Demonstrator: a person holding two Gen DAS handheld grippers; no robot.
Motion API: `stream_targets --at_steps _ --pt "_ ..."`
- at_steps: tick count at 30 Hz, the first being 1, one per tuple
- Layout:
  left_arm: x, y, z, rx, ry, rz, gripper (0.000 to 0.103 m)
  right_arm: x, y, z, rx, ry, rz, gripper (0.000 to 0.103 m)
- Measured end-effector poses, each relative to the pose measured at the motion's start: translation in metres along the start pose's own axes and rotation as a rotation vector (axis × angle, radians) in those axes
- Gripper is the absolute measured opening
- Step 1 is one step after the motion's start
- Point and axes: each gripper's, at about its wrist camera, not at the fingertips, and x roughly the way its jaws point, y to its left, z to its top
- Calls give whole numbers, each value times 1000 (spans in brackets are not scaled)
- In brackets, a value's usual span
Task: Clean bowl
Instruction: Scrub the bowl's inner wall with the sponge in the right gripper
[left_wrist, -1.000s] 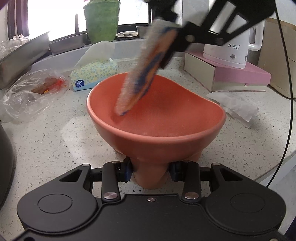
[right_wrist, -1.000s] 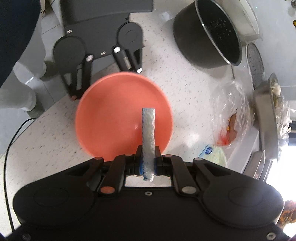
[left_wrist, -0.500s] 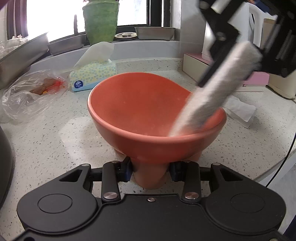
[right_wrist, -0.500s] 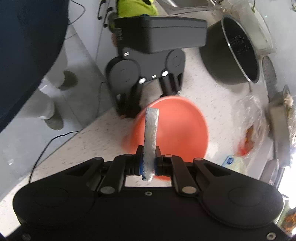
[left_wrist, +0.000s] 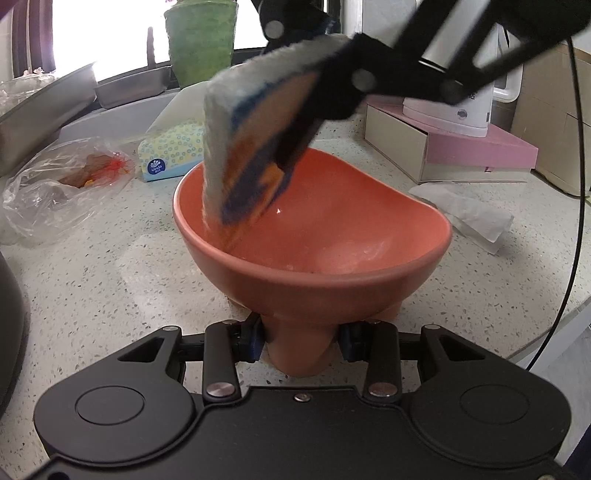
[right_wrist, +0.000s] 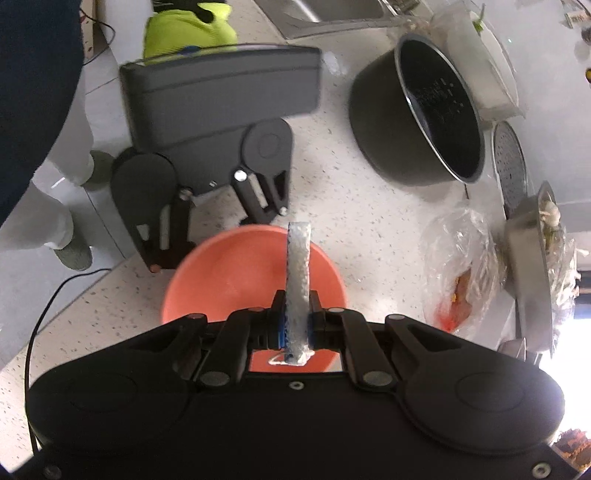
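Note:
A terracotta bowl (left_wrist: 332, 236) stands on the speckled counter. My left gripper (left_wrist: 301, 345) is shut on its foot, with a blue pad pressing on each side. My right gripper (right_wrist: 297, 325) is shut on a sponge (right_wrist: 297, 273) with a white face and a blue and orange side. In the left wrist view the sponge (left_wrist: 240, 147) slants down into the bowl, its lower end against the left inner wall. In the right wrist view the bowl (right_wrist: 229, 280) lies below the sponge and the left gripper (right_wrist: 218, 240) holds it from the far side.
A dark pot (right_wrist: 424, 110) stands to the left of the bowl, with a plastic bag (left_wrist: 62, 184) and a tissue box (left_wrist: 173, 155) behind. A crumpled tissue (left_wrist: 469, 214) and a pink box (left_wrist: 461, 147) under a white kettle are on the right. The counter edge and a black cable (left_wrist: 576, 221) are close on the right.
The sponge swept from the bowl's left side to its right rim and has come back to the left inner wall. The left gripper and the bowl have stayed put.

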Motion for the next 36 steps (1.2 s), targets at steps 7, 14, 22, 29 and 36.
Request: stream_targets --at_steps 7,14,22,29,36 --pt "1 0 1 3 2 -4 38 0 -9 -21 86 22 -6 11" --pt "2 0 2 6 5 -8 38 -6 7 -32 76 57 10 11" --pt "2 1 2 11 8 -15 38 -18 36 -27 36 45 72 11" --pt "3 1 3 15 10 -18 38 -25 38 -4 3 -6 70 11" --pt "3 1 3 21 17 -23 39 -21 11 9 -7 -16 12 11"
